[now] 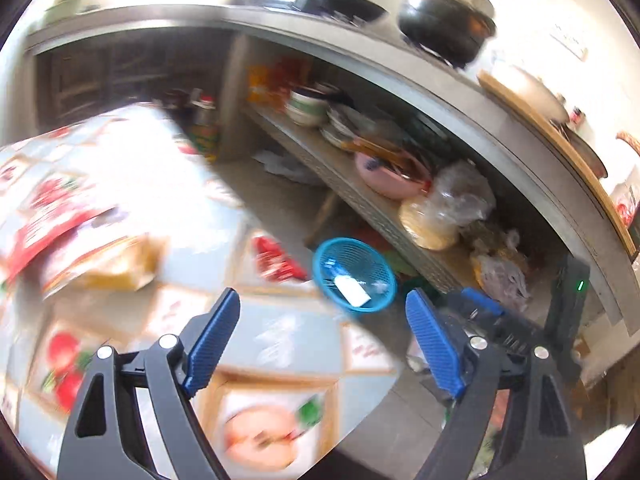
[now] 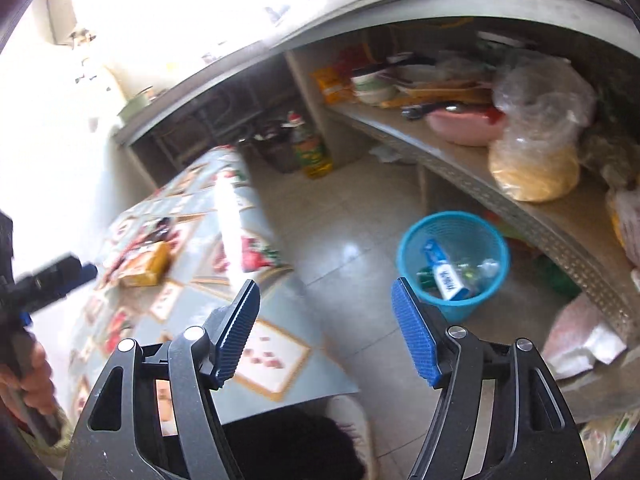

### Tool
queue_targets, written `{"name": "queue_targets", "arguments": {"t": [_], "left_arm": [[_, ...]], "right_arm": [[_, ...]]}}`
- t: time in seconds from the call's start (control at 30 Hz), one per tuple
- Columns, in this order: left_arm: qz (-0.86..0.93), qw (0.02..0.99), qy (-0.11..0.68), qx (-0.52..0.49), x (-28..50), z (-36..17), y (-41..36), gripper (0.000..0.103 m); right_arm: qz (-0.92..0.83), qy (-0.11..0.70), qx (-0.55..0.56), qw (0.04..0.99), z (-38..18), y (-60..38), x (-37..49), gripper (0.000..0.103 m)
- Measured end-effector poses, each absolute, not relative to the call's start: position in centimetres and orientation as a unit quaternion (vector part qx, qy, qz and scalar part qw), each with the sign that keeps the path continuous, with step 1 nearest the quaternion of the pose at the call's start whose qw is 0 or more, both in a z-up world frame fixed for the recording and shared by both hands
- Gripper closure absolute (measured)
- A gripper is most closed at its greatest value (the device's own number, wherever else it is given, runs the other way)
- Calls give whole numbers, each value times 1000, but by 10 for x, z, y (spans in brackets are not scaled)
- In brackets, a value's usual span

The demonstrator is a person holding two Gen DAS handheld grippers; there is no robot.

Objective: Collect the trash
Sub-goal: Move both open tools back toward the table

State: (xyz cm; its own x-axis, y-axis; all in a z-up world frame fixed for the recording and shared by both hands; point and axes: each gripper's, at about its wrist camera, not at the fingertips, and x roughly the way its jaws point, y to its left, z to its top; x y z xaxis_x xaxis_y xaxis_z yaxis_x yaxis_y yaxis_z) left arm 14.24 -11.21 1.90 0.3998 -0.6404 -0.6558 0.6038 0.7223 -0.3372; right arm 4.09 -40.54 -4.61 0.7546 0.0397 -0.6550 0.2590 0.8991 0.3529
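A blue mesh waste basket (image 1: 329, 261) (image 2: 472, 232) stands on the tiled floor by the low shelf. In it lie a white and blue carton (image 1: 352, 290) (image 2: 450, 285) and other small scraps. On the patterned tablecloth (image 1: 280, 344) (image 2: 276, 356) rest a yellow box (image 1: 116, 266) (image 2: 148, 266) and red packets (image 1: 44, 228) (image 2: 152, 232). My left gripper (image 1: 323, 294) hangs open over the table's edge, nothing between its fingers. My right gripper (image 2: 326, 286) is open and bare too, above the floor between table and basket. A hand (image 2: 28, 376) holds the left gripper (image 2: 52, 276) at the right wrist view's left edge.
A long shelf (image 1: 360, 200) (image 2: 480, 176) under the steel counter carries bowls, a pink basin (image 1: 380, 178) (image 2: 464, 128) and plastic bags. Pots (image 1: 444, 24) sit on the counter. An oil bottle (image 2: 312, 148) stands on the floor. A white shoe (image 2: 352, 412) shows below.
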Motion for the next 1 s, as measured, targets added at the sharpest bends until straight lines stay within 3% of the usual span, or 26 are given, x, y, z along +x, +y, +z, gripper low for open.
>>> {"name": "queue_targets", "arguments": {"t": [0.4,0.57,0.7,0.77,0.8,1.0], "left_arm": [[-182,911,369,-40,99,4,68,19],[-131,926,353,-26,106,-5,108,19],[-112,937,331,3,136,-6,137,17],[-112,940,322,12,164,-2,150,9],[-131,935,330,17,181,-1,156,5],[-119,899,422,20,283,-22,186,5]], "right_arm": [[121,411,181,886,-39,-276,109,37],[162,438,159,870,-41,-233,123,37],[184,453,140,861,-43,-212,125,37],[190,459,131,858,-44,-206,125,37],[195,463,128,855,-45,-203,126,37],[207,468,135,848,-46,-191,131,37]]}}
